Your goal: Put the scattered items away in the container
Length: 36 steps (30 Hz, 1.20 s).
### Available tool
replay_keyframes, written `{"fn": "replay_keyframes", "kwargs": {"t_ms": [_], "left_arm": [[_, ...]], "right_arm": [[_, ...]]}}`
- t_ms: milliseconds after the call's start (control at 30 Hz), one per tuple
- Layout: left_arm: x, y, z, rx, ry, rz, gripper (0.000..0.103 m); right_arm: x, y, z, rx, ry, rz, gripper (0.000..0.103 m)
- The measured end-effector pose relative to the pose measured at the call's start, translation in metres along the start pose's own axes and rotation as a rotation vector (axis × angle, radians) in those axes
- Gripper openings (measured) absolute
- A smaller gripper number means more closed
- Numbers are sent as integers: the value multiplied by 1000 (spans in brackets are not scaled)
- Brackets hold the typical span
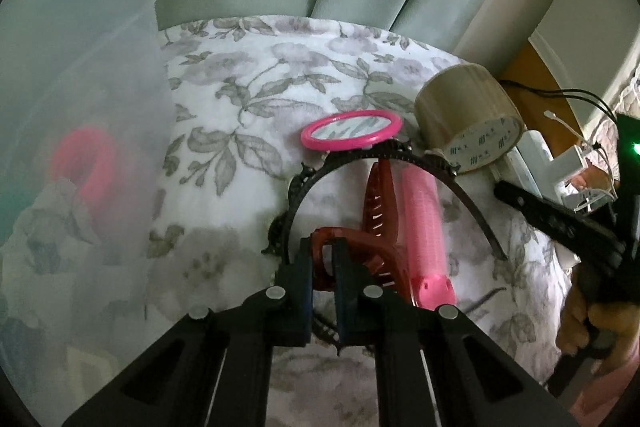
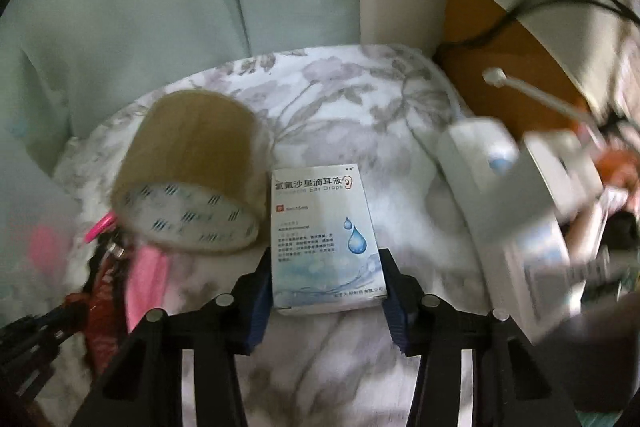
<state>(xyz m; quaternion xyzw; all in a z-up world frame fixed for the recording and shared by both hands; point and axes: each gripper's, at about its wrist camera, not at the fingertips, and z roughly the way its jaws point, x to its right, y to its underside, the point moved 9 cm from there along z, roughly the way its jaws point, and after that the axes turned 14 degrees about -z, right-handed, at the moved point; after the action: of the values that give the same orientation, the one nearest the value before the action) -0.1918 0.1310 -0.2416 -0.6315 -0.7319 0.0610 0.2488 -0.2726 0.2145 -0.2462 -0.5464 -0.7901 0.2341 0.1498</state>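
The tidying looks barely begun (no container shows clearly): the left hand-held gripper (image 1: 323,259) is clenched on the red hair claw (image 1: 374,227), while the ear-drops box (image 2: 326,239) lies between the right hand-held gripper's (image 2: 325,283) parted jaws, tape roll (image 2: 192,179) just left.

The tape roll (image 2: 188,183) lies just left of the box (image 2: 326,239), with the mirror (image 1: 351,130) farther left.

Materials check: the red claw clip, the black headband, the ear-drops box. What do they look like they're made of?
Translucent dark-red hair claw clip: looks like glossy moulded plastic; light shows through its teeth.
Thin black toothed headband: probably hard plastic, matte; its fine teeth are visible, but the material is unclear.
White-and-blue printed ear-drops box: thin card, smooth printed finish, with crisp folded edges.
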Motion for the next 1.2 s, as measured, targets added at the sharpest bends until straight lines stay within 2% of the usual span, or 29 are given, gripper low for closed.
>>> {"fn": "replay_keyframes", "kwargs": {"t_ms": [233, 433, 667, 800, 933, 1100, 1200], "left_arm": [[-2, 12, -24, 9, -12, -16, 4], [3, 21, -53, 39, -6, -9, 2], [12, 19, -104, 123, 31, 20, 1], [13, 18, -118, 150, 40, 29, 1], [13, 19, -111, 139, 47, 44, 2], [9, 17, -82, 90, 21, 50, 1], [5, 14, -55, 50, -10, 54, 9]], "right_arm": [[5, 41, -44, 5, -41, 62, 51], [8, 59, -84, 45, -61, 92, 51], [9, 60, -128, 123, -71, 103, 51], [4, 62, -151, 159, -67, 98, 51], [0, 65, -166, 185, -68, 98, 51], [1, 70, -166, 178, -77, 109, 51], [0, 71, -157, 161, -88, 109, 51]]}}
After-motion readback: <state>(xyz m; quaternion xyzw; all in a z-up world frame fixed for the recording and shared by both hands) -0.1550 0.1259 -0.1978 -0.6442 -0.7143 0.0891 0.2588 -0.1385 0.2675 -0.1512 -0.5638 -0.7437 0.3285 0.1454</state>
